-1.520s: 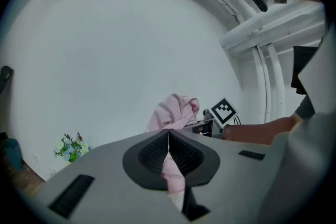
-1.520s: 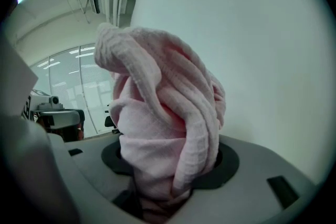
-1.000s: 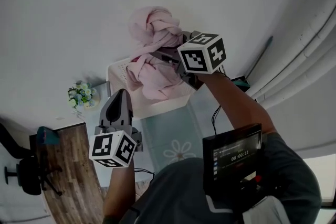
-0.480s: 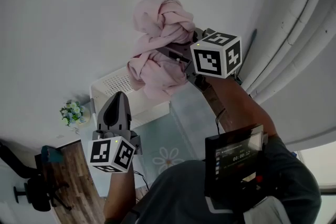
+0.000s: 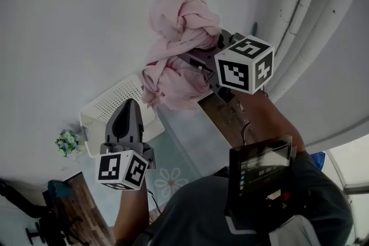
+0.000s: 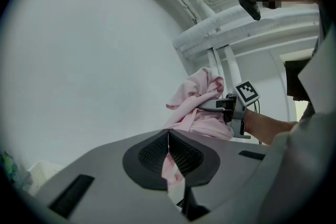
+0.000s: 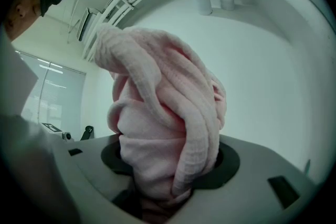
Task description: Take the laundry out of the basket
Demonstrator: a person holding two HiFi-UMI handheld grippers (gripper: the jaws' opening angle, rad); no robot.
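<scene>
The left gripper point(image 5: 129, 105) points level with its jaws pressed together on nothing, and it overlaps the white basket point(image 5: 104, 108) below. A bunched, twisted pink towel point(image 5: 180, 37) is lifted clear of the basket, clamped in the right gripper point(image 5: 199, 61) on an outstretched arm near white pipes point(image 5: 300, 8).

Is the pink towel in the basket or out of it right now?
Out. The right gripper holds the bunched pink towel up in the air, beside the white basket, not inside it.
</scene>
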